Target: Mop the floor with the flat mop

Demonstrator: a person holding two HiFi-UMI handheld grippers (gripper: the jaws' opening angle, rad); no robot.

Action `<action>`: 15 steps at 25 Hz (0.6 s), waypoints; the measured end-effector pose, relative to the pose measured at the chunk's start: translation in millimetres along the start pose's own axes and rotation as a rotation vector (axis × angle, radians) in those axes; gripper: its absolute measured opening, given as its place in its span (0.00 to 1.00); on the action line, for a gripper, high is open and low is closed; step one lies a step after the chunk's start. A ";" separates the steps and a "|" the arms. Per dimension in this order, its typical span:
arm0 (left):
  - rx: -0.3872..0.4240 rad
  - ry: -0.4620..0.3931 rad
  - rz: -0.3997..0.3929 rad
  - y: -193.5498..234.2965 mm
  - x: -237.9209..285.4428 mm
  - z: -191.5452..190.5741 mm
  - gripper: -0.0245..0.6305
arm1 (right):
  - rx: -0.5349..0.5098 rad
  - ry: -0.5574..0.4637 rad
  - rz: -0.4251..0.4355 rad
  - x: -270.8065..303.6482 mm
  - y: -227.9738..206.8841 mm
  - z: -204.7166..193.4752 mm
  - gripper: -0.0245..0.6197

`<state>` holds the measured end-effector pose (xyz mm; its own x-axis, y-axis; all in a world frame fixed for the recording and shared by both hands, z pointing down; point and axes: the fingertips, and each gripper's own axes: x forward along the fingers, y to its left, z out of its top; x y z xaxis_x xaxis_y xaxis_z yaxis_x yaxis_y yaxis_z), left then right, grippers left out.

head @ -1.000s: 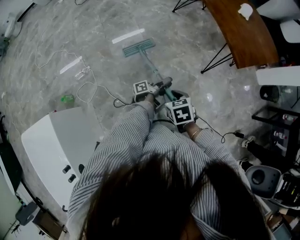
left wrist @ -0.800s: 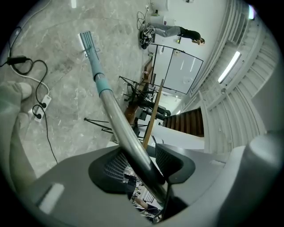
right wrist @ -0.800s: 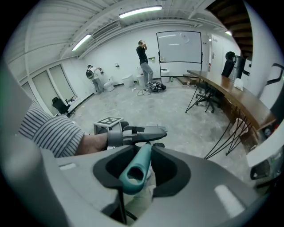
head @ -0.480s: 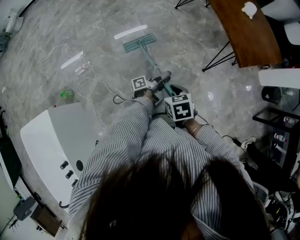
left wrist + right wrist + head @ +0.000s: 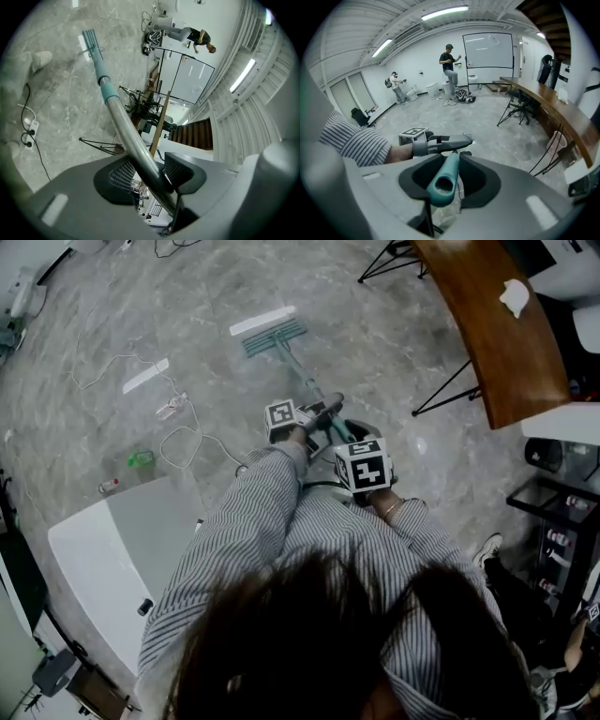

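I hold the flat mop (image 5: 302, 371) with both of my grippers. My left gripper (image 5: 147, 173) is further down the handle. Its jaws are clenched on the shiny metal pole (image 5: 124, 126), one pad on each side of it, and they have just been closing a little with the pole between them. My right gripper (image 5: 451, 173) is closer to my body and tips down. Its jaws are grasping the teal grip (image 5: 443, 180) at the top end of the handle.

The pole runs away from me, down to the floor (image 5: 375, 324). The green mop head (image 5: 276, 337) lies flat on the grey marble floor, well in front of me.

To my left a white cable (image 5: 183, 442) curls over the floor, with a power strip (image 5: 171, 409) near it and a small green bottle (image 5: 141, 458) just beside the cable. A big white machine (image 5: 112, 559) stands close on my left. To my right is a long brown wooden surface (image 5: 497, 343) on thin black legs, with a white crumpled thing (image 5: 514, 296) on top.

Far across the room, two people (image 5: 450, 65) stand by the white wall.
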<state>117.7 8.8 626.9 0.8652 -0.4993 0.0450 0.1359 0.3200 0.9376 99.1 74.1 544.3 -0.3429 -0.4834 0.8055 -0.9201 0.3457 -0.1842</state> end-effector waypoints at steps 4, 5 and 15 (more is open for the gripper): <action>0.040 0.025 0.059 -17.5 9.0 86.6 0.34 | 0.047 -0.011 -0.025 53.4 4.5 67.8 0.22; 0.056 0.035 0.076 -23.9 9.4 110.2 0.34 | 0.046 -0.008 -0.027 67.9 8.8 86.5 0.22; 0.029 0.152 0.110 -110.3 17.7 310.2 0.35 | 0.072 -0.023 -0.041 203.3 46.4 266.8 0.22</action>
<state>-31.6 -285.1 631.2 0.9374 -0.3343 0.0975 0.0241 0.3416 0.9395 -63.8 -222.7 549.2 -0.3086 -0.5145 0.8001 -0.9442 0.2674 -0.1922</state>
